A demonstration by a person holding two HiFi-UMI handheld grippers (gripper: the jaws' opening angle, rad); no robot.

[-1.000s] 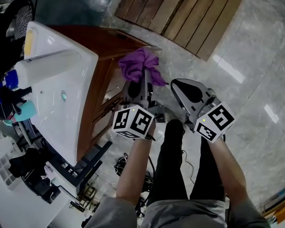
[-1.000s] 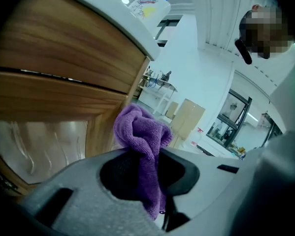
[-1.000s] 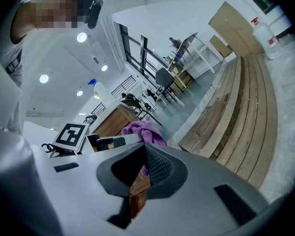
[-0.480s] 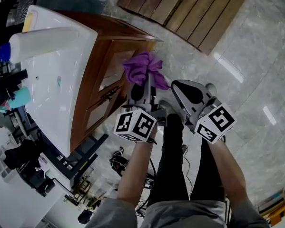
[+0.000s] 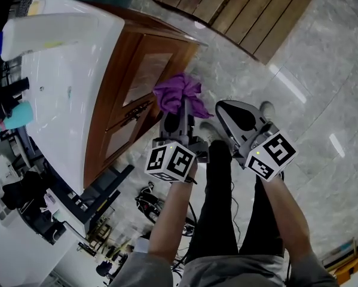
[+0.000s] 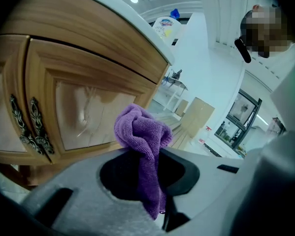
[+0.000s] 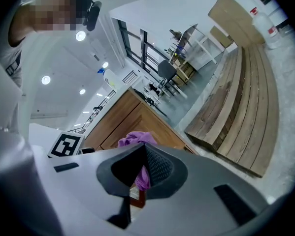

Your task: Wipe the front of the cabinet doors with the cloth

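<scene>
Purple cloth (image 6: 140,132) is pinched btwn the jaws of the L gripper (image 6: 154,176), which are clenched on it. A bunched wad sticks out past the tips, and a thin tail hangs back thru the hollow btwn the jaws.

Ahead and to the left of those jaws stands the wooden cabinet door (image 6: 83,107) w/ its pale centre panel. The wad is just beside the door's lower right part; can't tell if it touches. Further left of the jaws, two dark ornate handles (image 6: 31,127) sit side by side where the doors meet. Above the doors runs the white sink top (image 5: 65,82), w/ bottles at its far side.

R gripper (image 7: 145,145) has its jaws closed tip to tip w/ nothing held. The cloth shows beyond them thru the hollow, and the L gripper's marker cube (image 7: 66,144) is off to their left. In the head view the R gripper (image 5: 222,107) is close beside the L gripper (image 5: 181,109), both pointing away from the person. Well ahead and right of the R jaws, a slatted wooden board (image 7: 241,117) lies on the grey marble floor (image 5: 310,100). Person's legs in dark trousers (image 5: 217,208) show below both grippers.
</scene>
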